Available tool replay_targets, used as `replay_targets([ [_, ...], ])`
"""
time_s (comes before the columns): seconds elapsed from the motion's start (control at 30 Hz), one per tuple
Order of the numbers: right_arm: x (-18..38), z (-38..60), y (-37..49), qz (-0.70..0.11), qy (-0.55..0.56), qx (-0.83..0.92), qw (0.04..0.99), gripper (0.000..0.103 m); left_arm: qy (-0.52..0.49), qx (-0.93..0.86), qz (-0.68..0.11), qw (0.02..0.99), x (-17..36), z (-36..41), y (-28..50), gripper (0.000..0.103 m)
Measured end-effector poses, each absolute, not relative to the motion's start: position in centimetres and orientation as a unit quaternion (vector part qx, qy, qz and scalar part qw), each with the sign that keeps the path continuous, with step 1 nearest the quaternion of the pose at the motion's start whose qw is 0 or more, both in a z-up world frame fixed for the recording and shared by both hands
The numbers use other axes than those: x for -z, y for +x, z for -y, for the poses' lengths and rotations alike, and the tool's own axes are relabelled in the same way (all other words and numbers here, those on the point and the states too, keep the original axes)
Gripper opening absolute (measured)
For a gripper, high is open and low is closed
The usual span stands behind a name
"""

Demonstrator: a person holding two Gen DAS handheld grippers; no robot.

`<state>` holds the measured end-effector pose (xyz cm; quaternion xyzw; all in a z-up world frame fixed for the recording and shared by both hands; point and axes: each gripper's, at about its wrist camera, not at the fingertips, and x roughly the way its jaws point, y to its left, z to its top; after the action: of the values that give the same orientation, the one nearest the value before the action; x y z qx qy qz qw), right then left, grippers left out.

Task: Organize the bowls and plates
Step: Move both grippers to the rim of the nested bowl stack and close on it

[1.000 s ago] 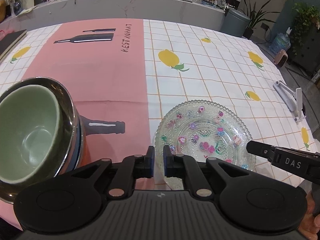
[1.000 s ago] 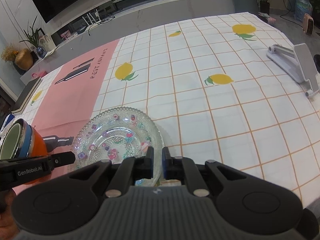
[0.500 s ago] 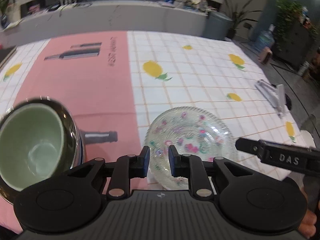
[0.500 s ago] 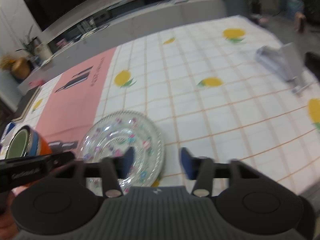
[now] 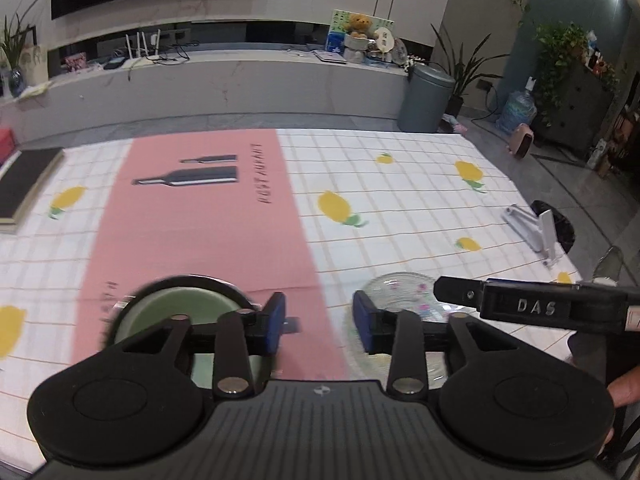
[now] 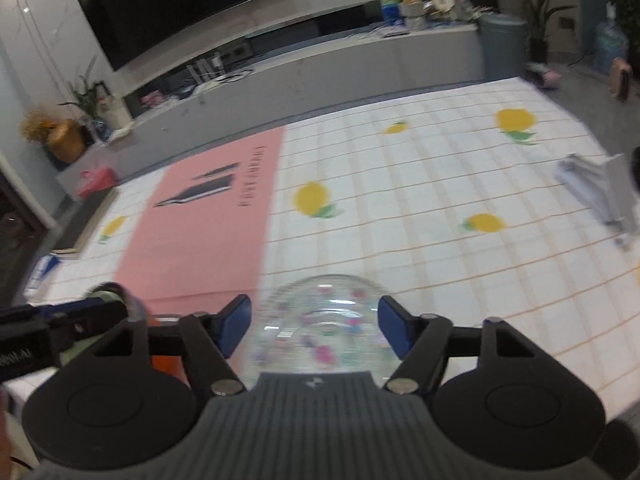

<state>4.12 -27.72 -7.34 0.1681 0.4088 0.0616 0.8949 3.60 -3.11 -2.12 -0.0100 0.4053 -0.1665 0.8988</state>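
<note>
Apparently you're nearly done: both your left gripper (image 5: 319, 322) and right gripper (image 6: 314, 330) gape wide, empty; nested green bowl stack (image 5: 176, 310) sits beside the flowered clear glass plate (image 6: 320, 320).

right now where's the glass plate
The glass plate lies on the checked tablecloth near its front edge, just right of the pink panel, below the open right hand-held gripper; the stacked bowls sit to its left.
</note>
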Motion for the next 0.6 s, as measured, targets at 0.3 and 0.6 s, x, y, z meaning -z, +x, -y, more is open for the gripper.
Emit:
replay_targets([
  [0.3,6.5,21.2,7.1,-0.453,0.166,-0.123,0.867,0.084,-0.039,0.124,-0.410,0.903,0.9,-3.7,4.4,0.070],
  [0.6,9.0,17.1,9.3,-0.511,0.202,-0.136,0.825,0.092,-0.118,0.063,-0.431,0.892,3.2,-10.5,4.0,0.080],
])
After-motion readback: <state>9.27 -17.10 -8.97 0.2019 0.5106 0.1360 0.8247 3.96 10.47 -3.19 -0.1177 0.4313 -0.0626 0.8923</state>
